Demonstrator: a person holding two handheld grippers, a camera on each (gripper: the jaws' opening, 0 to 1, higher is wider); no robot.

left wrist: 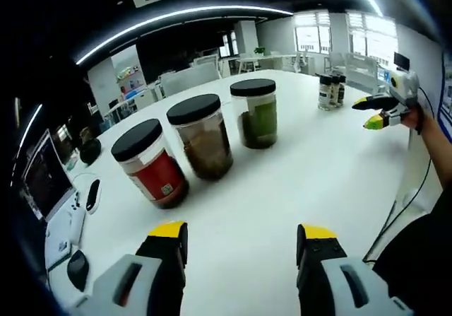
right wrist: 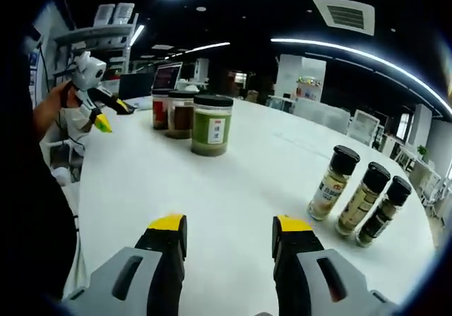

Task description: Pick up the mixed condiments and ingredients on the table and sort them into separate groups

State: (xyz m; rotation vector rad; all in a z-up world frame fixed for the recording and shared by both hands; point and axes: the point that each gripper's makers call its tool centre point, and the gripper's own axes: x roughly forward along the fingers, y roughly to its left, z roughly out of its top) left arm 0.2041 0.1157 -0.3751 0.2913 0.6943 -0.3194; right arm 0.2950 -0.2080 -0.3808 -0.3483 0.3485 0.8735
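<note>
Three wide black-lidded jars stand in a row on the white table (left wrist: 296,167): a red one (left wrist: 152,164), a brown one (left wrist: 203,138) and a green one (left wrist: 256,113). The row shows again as the green jar (right wrist: 211,125), brown jar (right wrist: 181,115) and red jar (right wrist: 160,111). Three slim spice bottles (right wrist: 360,196) with black caps stand together; in the left gripper view those bottles (left wrist: 331,90) sit far back. My left gripper (left wrist: 242,235) is open, empty, short of the jars. My right gripper (right wrist: 221,230) is open and empty, seen also as the right gripper (left wrist: 371,112).
A laptop (left wrist: 42,178), a mouse (left wrist: 92,194) and a controller lie on the desk left of the jars. The other hand-held gripper (right wrist: 106,114) is held over the table's left edge. Desks and chairs fill the office behind. A cable (left wrist: 406,203) hangs at the table's right edge.
</note>
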